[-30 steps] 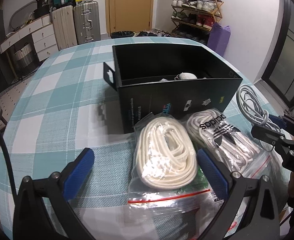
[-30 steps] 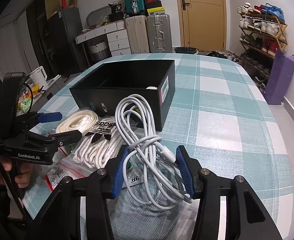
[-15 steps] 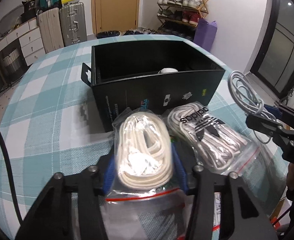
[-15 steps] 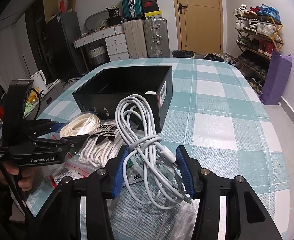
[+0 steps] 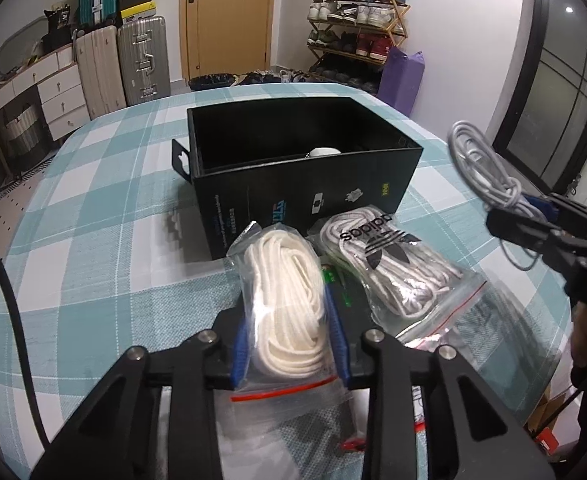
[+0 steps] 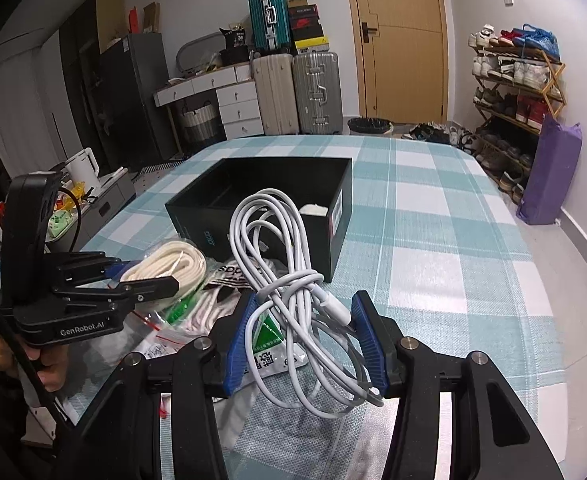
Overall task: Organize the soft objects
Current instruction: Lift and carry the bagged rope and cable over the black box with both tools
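Pointing down toward the checked tabletop, the left gripper reaches in low, its fingers having just been closing, and now pinches a clear zip bag of cream rope from both sides, the blue pads pressed into the plastic. The bag's far end lies just in front of the open black box, touching or nearly touching its near wall. Beside it on the right rests a second zip bag of white laces with a black printed label; the two bags lie just beside each other on the tabletop.

The right gripper, also angled downward, clamps a bundle of white cable between its fingers, with the loops standing up above the pads and drooping below them. In the left wrist view the cable hangs clear of the tabletop to the right of the box. A hand grips the left tool's handle at the lower left of the right wrist view. Inside the box a small white object shows against the near wall; what it is cannot be told.
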A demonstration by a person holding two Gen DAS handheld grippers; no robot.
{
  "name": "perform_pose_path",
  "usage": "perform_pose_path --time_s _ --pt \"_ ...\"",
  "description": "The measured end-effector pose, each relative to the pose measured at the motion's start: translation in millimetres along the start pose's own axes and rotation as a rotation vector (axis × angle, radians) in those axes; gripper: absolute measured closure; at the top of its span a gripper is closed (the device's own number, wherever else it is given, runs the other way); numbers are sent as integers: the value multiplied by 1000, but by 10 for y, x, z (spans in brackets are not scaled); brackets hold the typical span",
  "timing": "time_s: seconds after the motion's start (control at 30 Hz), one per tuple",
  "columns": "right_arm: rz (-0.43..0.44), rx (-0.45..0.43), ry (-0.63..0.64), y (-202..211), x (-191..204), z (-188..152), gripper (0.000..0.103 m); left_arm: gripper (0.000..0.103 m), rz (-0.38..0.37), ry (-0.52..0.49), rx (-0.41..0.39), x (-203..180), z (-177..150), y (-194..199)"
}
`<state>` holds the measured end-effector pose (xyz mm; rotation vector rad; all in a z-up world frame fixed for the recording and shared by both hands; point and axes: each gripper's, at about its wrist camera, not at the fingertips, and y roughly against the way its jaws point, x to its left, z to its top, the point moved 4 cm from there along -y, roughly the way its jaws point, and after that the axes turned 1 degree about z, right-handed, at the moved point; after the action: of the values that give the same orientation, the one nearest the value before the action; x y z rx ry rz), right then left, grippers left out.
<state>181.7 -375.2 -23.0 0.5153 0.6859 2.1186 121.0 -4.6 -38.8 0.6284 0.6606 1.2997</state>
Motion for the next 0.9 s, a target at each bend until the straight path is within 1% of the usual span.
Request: perform_pose_path --time_s 0.03,0.07,0.1,0.13,0.17,0.2,0.27,0.43,0.47,0.5,0.53,0.6,0.7,0.9 --pt "-1 -2 1 10 -1 3 54 68 -1 0 6 1 -5 -18" --pt "-2 -3 1 18 -3 5 54 64 9 -4 9 6 -2 -37" --pt "-2 -2 -1 18 -7 7 54 55 18 -8 12 7 -2 -53" --pt "-2 -3 -3 23 -9 5 54 49 33 -18 19 5 -2 -79" --pt "-2 -4 -6 27 -18 4 54 42 63 -31 30 2 -12 -116" --pt "-2 -4 -9 27 -24 2 54 42 75 -40 36 -5 -20 -144" --pt "-3 -4 -13 24 -41 -4 54 42 71 -54 37 -26 -26 -165" --pt "-2 3 -19 5 -61 -23 54 42 65 -42 51 -5 -15 -244" --pt "-2 4 -18 1 -63 -23 54 48 53 -39 56 -2 -15 -261" --pt "-2 6 -18 -2 -65 -25 54 59 34 -35 62 -2 -17 -279" --pt "-2 7 -17 -2 -65 -25 54 60 15 -29 67 -2 -22 -285" --pt "1 4 -20 -5 -66 -23 54 67 8 -26 58 4 -21 -260" --pt "6 1 -21 -6 -57 -24 54 69 -9 -18 45 28 -32 -194" --pt "12 -25 -19 45 -26 15 54 70 -32 7 -1 40 -10 40"
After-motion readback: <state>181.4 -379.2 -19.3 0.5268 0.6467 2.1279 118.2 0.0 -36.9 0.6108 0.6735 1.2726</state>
